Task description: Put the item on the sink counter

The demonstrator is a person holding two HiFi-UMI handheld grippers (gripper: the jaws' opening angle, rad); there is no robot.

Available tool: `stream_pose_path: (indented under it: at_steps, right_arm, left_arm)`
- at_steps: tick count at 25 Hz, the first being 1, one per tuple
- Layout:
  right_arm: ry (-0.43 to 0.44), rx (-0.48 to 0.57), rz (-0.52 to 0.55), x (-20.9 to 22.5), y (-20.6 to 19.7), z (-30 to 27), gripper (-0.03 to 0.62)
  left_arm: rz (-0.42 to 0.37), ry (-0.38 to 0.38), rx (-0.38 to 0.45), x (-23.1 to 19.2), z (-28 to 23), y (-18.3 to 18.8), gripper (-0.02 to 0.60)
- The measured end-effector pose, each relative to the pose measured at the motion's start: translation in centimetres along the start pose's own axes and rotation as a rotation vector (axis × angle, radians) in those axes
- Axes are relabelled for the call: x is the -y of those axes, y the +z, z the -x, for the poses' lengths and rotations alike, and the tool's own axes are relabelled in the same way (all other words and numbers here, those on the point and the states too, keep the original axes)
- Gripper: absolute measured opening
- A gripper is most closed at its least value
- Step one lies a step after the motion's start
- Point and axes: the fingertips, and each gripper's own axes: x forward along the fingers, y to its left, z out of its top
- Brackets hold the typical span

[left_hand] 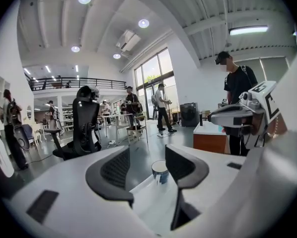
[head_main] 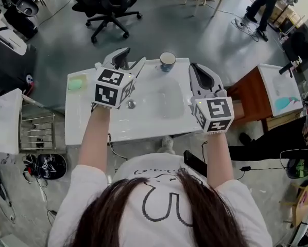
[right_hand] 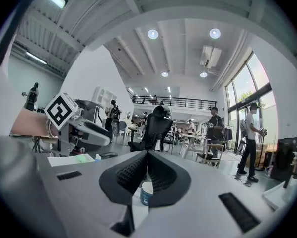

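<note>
A blue and white cup point(head_main: 167, 61) stands upright on the back rim of the white sink counter point(head_main: 87, 122), behind the basin. My left gripper point(head_main: 135, 55) is held over the counter's back left, open and empty; in the left gripper view the cup point(left_hand: 160, 171) shows through the gap of the left gripper point(left_hand: 147, 150), some way beyond it. My right gripper point(head_main: 194, 67) hovers over the basin's right side, shut on nothing. In the right gripper view, the cup point(right_hand: 146, 193) sits past the closed tips of the right gripper point(right_hand: 147, 152).
A green sponge point(head_main: 77, 84) lies on the counter's left end. The drain point(head_main: 131, 104) sits in the basin. A wooden side table point(head_main: 257, 94) stands to the right, a metal rack point(head_main: 35, 133) to the left, an office chair point(head_main: 105, 6) behind. People stand far off.
</note>
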Motion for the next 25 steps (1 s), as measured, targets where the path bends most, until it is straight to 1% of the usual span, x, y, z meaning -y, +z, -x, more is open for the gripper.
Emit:
stream_pose_path:
  at_steps: [5, 7, 11, 15, 16, 21, 25]
  right_arm:
    - [-0.027, 0.007, 0.002, -1.7, 0.6, 0.5, 0.028]
    - [-0.043, 0.009, -0.002, -2.3, 0.8, 0.8, 0.028]
    - [-0.070, 0.010, -0.001, -3.7, 1.3, 1.5, 0.028]
    - [-0.079, 0.007, 0.020, -4.9, 1.6, 2.3, 0.028]
    - [-0.082, 0.006, 0.026, -5.1, 1.7, 2.5, 0.028]
    - [-0.103, 0.007, 0.036, -5.4, 2.2, 3.4, 0.028]
    - [-0.099, 0.007, 0.048, -5.7, 2.4, 4.0, 0.028]
  left_arm:
    - [-0.012, 0.040, 0.077, -1.8, 3.9, 0.7, 0.222]
    - [-0.016, 0.056, 0.103, -2.6, 5.4, 0.8, 0.207]
    - [-0.032, 0.093, 0.159, -3.6, 8.1, 1.1, 0.132]
    - [-0.048, 0.146, 0.222, -4.0, 10.3, 1.2, 0.020]
    - [-0.046, 0.153, 0.236, -4.1, 10.7, 1.3, 0.011]
    - [-0.024, 0.171, 0.298, -4.2, 12.6, 1.7, 0.009]
    - [-0.015, 0.176, 0.329, -3.9, 13.3, 2.1, 0.009]
